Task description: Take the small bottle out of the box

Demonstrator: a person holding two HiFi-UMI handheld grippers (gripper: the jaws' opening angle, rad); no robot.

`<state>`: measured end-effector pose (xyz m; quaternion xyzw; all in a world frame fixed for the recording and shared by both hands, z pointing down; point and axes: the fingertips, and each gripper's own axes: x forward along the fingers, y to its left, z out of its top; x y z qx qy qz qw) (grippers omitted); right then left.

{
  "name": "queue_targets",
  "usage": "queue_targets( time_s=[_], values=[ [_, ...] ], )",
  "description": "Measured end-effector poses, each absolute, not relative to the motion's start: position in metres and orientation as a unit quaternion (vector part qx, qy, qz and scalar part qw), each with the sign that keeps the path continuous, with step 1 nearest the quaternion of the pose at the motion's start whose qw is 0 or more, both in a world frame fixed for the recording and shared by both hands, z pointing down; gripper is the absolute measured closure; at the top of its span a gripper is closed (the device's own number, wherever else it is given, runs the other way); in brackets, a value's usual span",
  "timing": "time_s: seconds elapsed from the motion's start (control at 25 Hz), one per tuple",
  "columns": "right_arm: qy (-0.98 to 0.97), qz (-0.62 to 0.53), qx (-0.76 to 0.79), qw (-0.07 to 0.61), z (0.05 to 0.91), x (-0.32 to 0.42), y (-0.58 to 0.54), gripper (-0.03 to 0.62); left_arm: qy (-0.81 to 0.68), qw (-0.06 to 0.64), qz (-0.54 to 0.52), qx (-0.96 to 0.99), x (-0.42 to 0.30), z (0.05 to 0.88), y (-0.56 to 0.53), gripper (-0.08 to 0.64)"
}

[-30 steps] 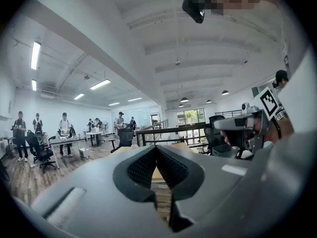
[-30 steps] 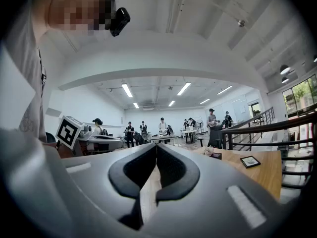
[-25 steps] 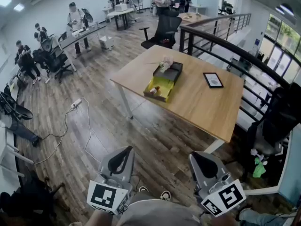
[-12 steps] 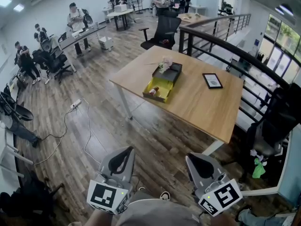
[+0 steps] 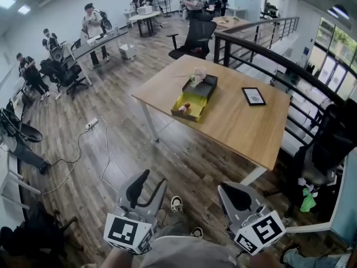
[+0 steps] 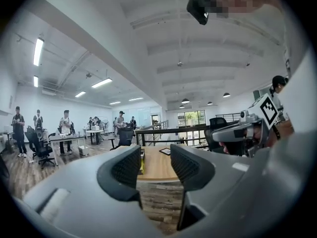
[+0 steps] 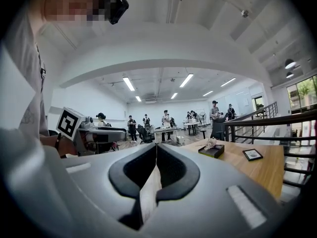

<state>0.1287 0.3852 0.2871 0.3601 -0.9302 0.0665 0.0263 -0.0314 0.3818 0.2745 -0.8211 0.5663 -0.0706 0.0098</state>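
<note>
One small bottle (image 5: 183,108), a reddish-and-pale shape too distant for detail, lies in the open yellow box (image 5: 195,101) on the wooden table (image 5: 240,124), at twelve o'clock from the person. Just beside it, at one o'clock, a black box (image 5: 206,86) holds pale crumpled packing (image 5: 196,76). The left gripper (image 5: 148,186), at seven o'clock, is opening on nothing; the right gripper (image 5: 233,196), at five o'clock, is pressed together and empty.

Setting was an open-plan office or lab floor. Wood-plank floor (image 5: 184,166), white walls, strip lights (image 6: 38,52) overhead. Desks (image 5: 95,41) along the far side had people standing and seated at them. Also noted: black office chair (image 5: 196,35), power strip (image 5: 91,123) trailing cable, black railing (image 5: 268,57) behind a wooden table (image 5: 240,121), large windows (image 5: 334,66).
</note>
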Motion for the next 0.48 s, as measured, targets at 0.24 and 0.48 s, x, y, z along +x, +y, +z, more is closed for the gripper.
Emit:
queue_targets(
  time_s=[0.24, 0.48],
  values=[
    [-0.926, 0.063, 0.369, 0.047, 0.297, 0.125, 0.371, 0.581, 0.557, 0.006, -0.073, -0.828, -0.033, 0.279, 0.366, 0.357],
    [-0.926, 0.068, 0.366, 0.058, 0.301, 0.112, 0.346, 0.581, 0.555, -0.014, -0.055, -0.830, -0.048, 0.278, 0.342, 0.357]
  ],
)
